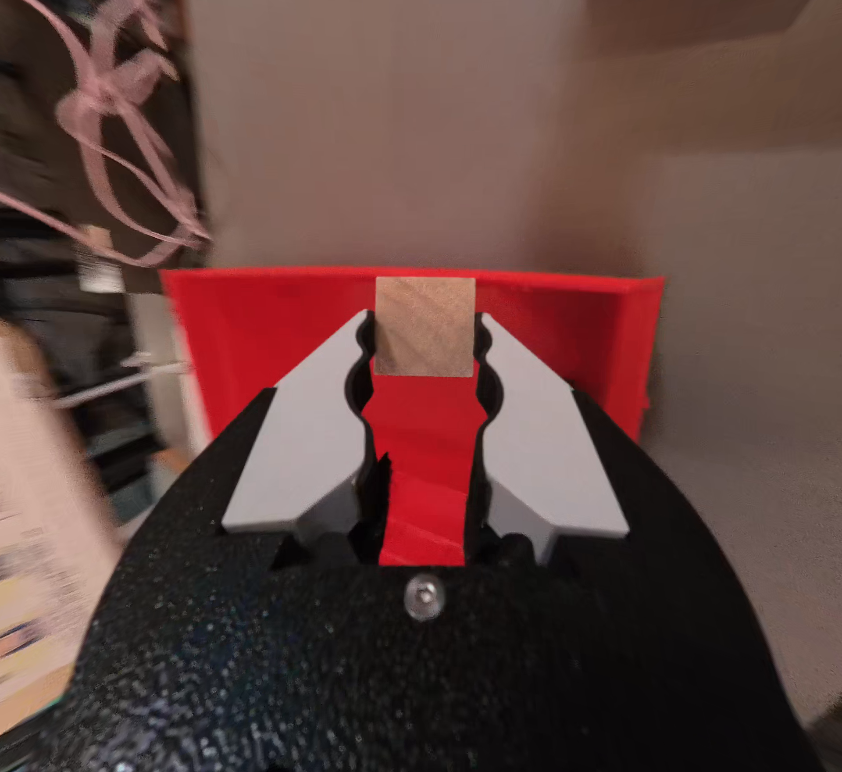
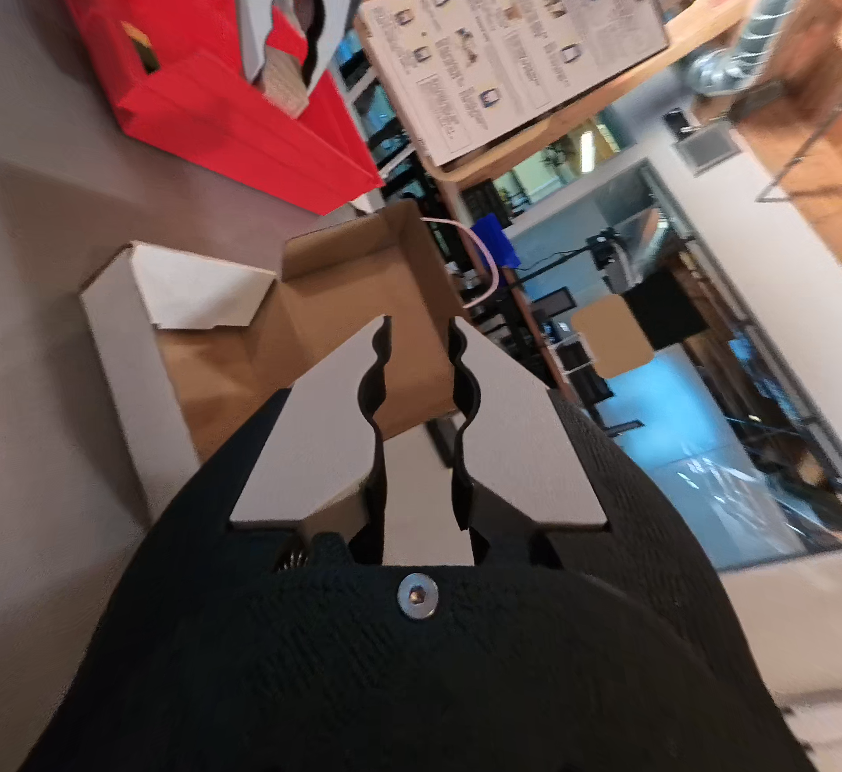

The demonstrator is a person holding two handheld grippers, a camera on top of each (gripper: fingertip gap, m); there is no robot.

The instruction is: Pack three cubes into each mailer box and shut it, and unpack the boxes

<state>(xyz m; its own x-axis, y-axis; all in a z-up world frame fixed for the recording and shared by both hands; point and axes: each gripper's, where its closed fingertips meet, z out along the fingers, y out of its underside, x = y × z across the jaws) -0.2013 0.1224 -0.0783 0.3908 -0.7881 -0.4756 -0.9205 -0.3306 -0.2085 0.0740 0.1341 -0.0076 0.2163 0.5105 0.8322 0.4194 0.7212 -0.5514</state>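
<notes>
Left gripper (image 1: 424, 317) pinches a wooden cube (image 1: 423, 325) above the red box (image 1: 273, 340) at centre frame; right gripper (image 2: 419, 321), narrowly open, holds nothing over the cardboard mailer box (image 2: 346, 294) on the grey tabletop (image 2: 68, 203); cluttered workshop upper right.

Red, brown, white and grey things on a grey table

The cube (image 1: 423, 326) is light brown wood with faint stripes, the open box (image 1: 282, 340) behind it is bright red, the left gripper (image 1: 423, 317) and right gripper (image 2: 419, 326) have pale grey fingers with black wavy pads and speckled black bodies, the mailer box (image 2: 346, 294) is brown inside and white outside, and the table (image 1: 364, 112) is plain grey
</notes>
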